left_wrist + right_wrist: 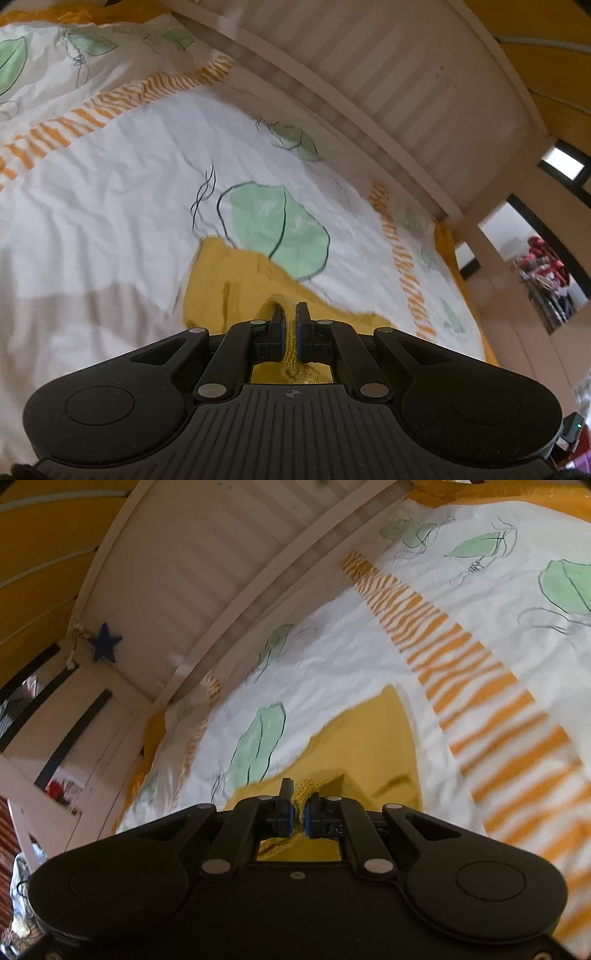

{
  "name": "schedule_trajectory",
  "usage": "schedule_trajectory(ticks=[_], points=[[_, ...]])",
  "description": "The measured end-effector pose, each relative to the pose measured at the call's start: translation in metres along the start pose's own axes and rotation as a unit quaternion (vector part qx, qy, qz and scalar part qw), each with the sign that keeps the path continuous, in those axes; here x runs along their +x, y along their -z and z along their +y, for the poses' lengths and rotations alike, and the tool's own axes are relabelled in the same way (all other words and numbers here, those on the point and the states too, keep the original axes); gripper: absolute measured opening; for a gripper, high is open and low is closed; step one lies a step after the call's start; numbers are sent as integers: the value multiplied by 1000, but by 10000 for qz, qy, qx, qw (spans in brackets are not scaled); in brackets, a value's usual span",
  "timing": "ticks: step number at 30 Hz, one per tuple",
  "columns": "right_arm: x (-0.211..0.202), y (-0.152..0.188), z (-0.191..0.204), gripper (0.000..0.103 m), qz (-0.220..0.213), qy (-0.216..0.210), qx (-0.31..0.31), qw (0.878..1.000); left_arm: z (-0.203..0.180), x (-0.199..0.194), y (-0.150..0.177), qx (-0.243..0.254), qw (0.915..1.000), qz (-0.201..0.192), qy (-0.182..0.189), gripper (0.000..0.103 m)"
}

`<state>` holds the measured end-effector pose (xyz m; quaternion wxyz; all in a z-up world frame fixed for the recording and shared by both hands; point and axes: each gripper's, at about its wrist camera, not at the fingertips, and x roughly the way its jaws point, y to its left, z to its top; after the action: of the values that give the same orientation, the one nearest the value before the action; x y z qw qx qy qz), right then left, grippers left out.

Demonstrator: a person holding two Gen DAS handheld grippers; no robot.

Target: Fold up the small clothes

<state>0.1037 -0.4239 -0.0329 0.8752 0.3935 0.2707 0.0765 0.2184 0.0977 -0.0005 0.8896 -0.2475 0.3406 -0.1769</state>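
Observation:
A small mustard-yellow garment (236, 280) lies on a white bedspread with green leaves and orange stripes (110, 184). My left gripper (290, 314) is shut on a bunched edge of the garment, with fabric pinched between the pads. In the right wrist view the same yellow garment (369, 746) spreads ahead on the bedspread (332, 657). My right gripper (300, 794) is shut on a knitted hem of it. The part of the garment under both grippers is hidden.
A white slatted bed rail (388, 85) runs along the far side of the bed and also shows in the right wrist view (207, 572). A blue star (105, 642) hangs on its post. Orange wall lies beyond.

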Motion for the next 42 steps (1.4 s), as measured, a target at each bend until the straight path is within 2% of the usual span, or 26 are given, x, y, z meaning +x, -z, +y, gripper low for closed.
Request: schedule_trajectory(ticks=[8, 17, 19, 23, 24, 25, 26, 27, 28, 30, 36, 39, 42], points=[[68, -29, -16, 12, -81, 114, 69, 9999, 5, 64, -29, -35, 9998, -110, -164, 5], [127, -41, -47, 13, -13, 485, 263, 9985, 26, 133, -39, -185, 9980, 163, -580, 5], [136, -41, -53, 20, 19, 611, 230, 9979, 34, 144, -37, -263, 9971, 185, -695, 6], [146, -39, -61, 22, 7, 758, 189, 9969, 44, 151, -35, -199, 9948, 7, -1000, 8], [147, -39, -63, 22, 5, 786, 190, 9967, 46, 152, -37, -175, 9947, -19, -1014, 13], [147, -39, -64, 24, -15, 815, 178, 9965, 46, 152, -38, -164, 9946, -20, -1024, 29], [146, -38, -65, 30, -52, 826, 144, 9965, 48, 150, -39, -166, 9944, -29, -1043, 33], [146, -39, -65, 42, -102, 846, 101, 9963, 47, 147, -39, -155, 9942, -50, -1060, 34], [143, -38, -64, 54, -179, 819, 33, 9965, 46, 143, -39, -108, 9941, -64, -1075, 34], [136, -38, -61, 62, -356, 834, -105, 9958, 38, 136, -39, 68, 9939, -44, -1104, 36], [117, -36, -42, 65, -532, 909, -533, 9930, -3, 112, -17, 990, 9881, 190, -1161, 49], [112, -28, -28, 66, -391, 1038, -868, 9900, -21, 109, 4, 1391, 9850, 307, -972, 55], [111, -17, -14, 66, -218, 1193, -1294, 9842, -30, 120, 22, 1776, 9786, 613, -838, 55]])
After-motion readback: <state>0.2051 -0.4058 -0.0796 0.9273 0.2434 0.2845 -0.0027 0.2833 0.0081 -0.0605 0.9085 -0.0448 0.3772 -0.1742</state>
